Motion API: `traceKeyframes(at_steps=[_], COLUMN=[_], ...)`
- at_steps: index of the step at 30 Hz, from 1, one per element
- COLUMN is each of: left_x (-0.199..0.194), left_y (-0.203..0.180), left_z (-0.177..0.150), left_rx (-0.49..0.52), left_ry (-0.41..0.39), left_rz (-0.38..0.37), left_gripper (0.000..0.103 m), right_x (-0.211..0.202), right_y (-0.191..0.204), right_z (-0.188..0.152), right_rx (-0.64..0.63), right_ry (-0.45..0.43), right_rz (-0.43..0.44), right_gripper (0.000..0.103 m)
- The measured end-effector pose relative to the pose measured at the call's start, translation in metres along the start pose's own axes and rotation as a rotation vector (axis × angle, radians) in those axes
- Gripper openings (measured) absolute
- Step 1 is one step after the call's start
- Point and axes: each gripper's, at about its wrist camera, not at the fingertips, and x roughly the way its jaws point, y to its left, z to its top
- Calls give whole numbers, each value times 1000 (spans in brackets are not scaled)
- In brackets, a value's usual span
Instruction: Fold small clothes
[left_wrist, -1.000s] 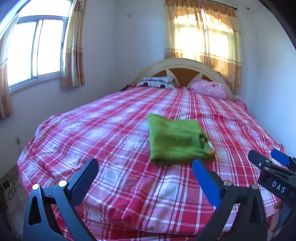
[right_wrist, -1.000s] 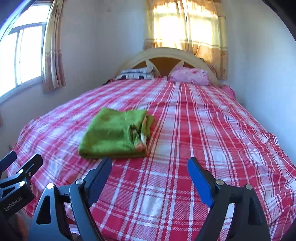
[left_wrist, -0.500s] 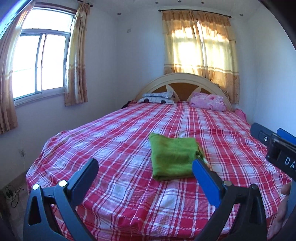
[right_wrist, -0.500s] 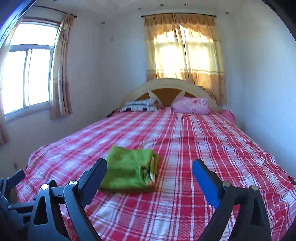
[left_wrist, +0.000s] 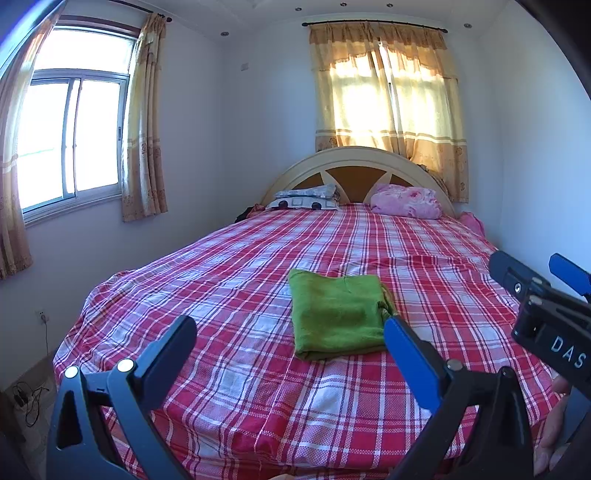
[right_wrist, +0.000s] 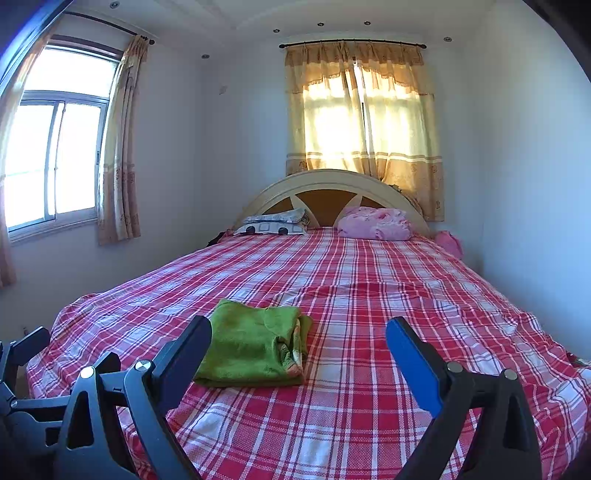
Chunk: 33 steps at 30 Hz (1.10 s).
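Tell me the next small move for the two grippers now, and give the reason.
Probably keep both back and end here. The green garment lies as a neat folded rectangle on the plaid bedspread, and no other loose clothes show. The left hand-held gripper and the right hand-held gripper both stand open and empty, off the cloth.
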Motion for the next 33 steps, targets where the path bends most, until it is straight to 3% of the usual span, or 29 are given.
traceKeyframes(at_steps=[13, 33], left_x=[10, 7], left_y=[5, 1], left_z=[-5, -5], left_rx=[-15, 1], left_ry=[43, 23], left_rz=[-7, -1], left_gripper=[103, 103], right_x=[6, 8], right_y=[2, -4], right_z=[-7, -10], right_rx=[-16, -6], right_ry=[33, 47], right_rz=[-10, -22], right_gripper=[96, 96])
